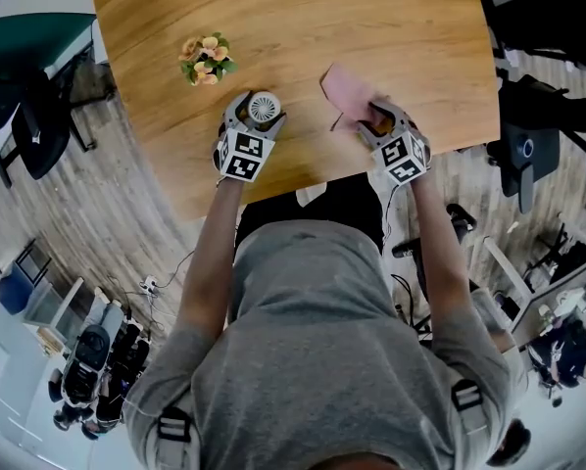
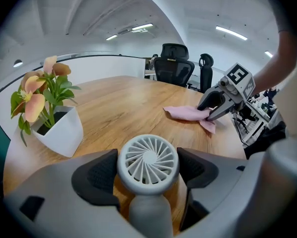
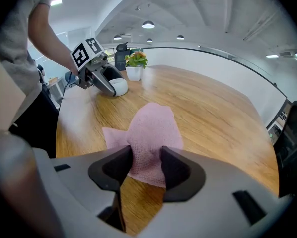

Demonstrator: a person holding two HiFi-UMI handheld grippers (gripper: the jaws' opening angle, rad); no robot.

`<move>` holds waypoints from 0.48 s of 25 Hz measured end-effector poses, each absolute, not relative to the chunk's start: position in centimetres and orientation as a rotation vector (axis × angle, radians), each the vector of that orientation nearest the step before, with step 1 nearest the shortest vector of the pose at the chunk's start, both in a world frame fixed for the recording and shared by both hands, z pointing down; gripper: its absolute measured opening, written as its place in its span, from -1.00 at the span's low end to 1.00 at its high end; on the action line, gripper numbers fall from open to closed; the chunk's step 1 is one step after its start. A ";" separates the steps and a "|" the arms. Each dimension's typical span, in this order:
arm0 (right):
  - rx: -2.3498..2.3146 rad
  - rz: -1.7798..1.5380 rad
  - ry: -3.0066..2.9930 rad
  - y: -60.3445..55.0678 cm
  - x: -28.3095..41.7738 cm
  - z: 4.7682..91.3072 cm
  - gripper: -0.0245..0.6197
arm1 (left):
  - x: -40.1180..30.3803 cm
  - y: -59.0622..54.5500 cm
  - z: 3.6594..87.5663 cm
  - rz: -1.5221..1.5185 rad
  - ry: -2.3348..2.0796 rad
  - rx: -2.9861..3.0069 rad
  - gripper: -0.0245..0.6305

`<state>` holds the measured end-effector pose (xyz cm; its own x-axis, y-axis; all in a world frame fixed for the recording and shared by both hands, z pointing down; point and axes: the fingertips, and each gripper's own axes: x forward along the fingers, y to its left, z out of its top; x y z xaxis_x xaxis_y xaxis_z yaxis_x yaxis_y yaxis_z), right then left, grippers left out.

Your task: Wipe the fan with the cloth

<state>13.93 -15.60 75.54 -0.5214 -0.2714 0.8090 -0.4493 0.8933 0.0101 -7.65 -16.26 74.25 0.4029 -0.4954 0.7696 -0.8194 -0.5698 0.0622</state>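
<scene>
1. L gripper (image 1: 255, 116) near the table's front edge, jaws closed on the head of the small white fan (image 2: 148, 163), pads touching both sides, grille facing the cam.
2. R gripper (image 1: 376, 120) pinches a bunched fold of the pink cloth (image 3: 151, 138); rest of the cloth lies flat on the tabletop, to the R of the fan and apart from it.
3. Surface: rounded light-wood table (image 1: 303, 27), bare grain.
4. White pot w/ orange flowers (image 2: 59, 130) on the table, beyond the fan to the L.
5. Room: office, black swivel chairs (image 2: 174, 63) at the far side, wood-plank floor (image 1: 146, 213), strip ceiling lights (image 2: 141, 28).
</scene>
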 end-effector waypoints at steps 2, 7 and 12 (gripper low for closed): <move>0.513 0.250 -2.156 -15.4 13.8 75.5 -0.37 | -7.7 -16.1 74.6 1.021 -1.107 2.231 0.19; 0.498 0.257 -2.169 -14.8 13.4 75.8 -0.59 | -7.8 -16.4 74.9 0.981 -1.113 2.219 0.19; 0.511 0.281 -2.169 -14.8 13.2 75.8 -0.74 | -7.6 -16.5 74.9 0.985 -1.087 2.229 0.19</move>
